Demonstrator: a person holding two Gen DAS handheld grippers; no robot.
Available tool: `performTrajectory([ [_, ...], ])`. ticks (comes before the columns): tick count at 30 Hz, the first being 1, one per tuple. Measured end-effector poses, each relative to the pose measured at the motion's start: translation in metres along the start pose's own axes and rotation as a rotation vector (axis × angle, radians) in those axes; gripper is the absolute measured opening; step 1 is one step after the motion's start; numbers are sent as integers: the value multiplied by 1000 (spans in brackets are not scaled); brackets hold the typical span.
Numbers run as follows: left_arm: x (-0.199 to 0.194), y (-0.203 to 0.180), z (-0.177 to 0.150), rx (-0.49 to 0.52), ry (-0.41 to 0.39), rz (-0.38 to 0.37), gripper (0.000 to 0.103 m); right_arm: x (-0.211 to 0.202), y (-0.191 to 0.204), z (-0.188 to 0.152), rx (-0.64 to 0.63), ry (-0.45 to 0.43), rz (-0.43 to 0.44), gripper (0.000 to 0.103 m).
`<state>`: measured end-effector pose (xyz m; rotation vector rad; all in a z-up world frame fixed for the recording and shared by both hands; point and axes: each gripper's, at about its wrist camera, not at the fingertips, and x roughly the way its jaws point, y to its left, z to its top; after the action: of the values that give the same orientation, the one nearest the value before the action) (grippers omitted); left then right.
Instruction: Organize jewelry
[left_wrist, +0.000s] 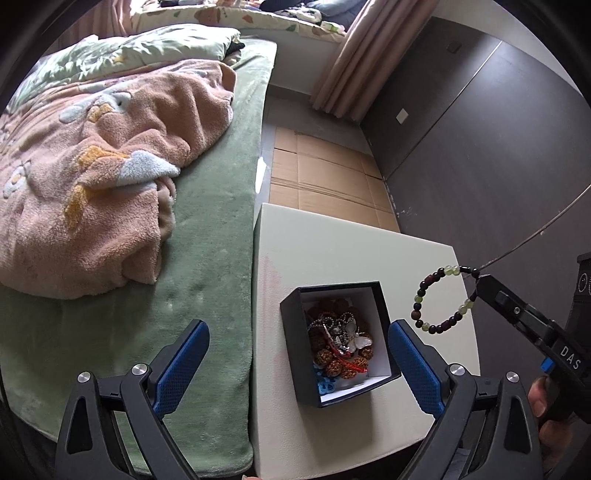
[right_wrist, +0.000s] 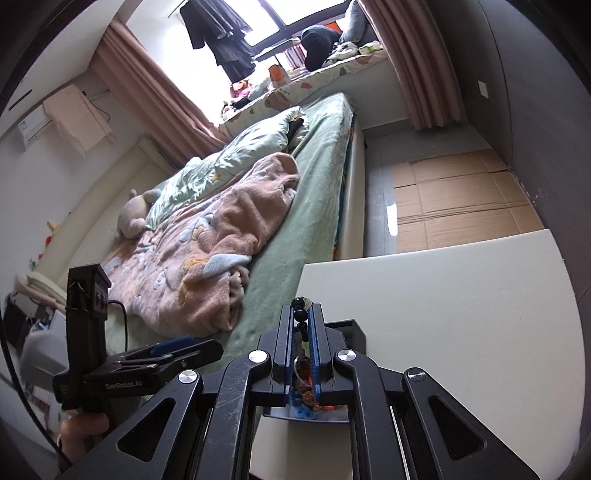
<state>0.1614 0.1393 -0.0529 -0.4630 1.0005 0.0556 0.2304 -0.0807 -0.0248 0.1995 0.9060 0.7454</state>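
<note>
We see the worktop (left_wrist: 332, 243) bare beyond the open box (left_wrist: 334, 345), giving free passage there. The bed (left_wrist: 214, 240) hems its left edge, seemingly touching; the dangling bracelet (left_wrist: 441, 299) hangs over the right side.

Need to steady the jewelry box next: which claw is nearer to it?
Left. The open left claw straddles the black box; the right claw hangs off its far right corner, shut on the bead bracelet.

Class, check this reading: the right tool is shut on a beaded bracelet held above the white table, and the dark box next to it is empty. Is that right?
Not quite. The right tool does grip the beaded bracelet above the white table, but the dark box is not empty: it holds a heap of jewelry. The left wrist view shows it.
</note>
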Motion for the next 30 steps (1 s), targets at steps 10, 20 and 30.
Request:
performTrajectory([
  [10,-27,16,-6,-6,-58,-26,103,24,6,-15,1,72,-17,95],
  [20,-50,6,-25,17,-102,-64,103,-38,-20,-39,98,-7,-63,95],
  [30,-78,-36,-54,95,-122,-134,103,-116,-28,-83,101,-131,-148,103],
])
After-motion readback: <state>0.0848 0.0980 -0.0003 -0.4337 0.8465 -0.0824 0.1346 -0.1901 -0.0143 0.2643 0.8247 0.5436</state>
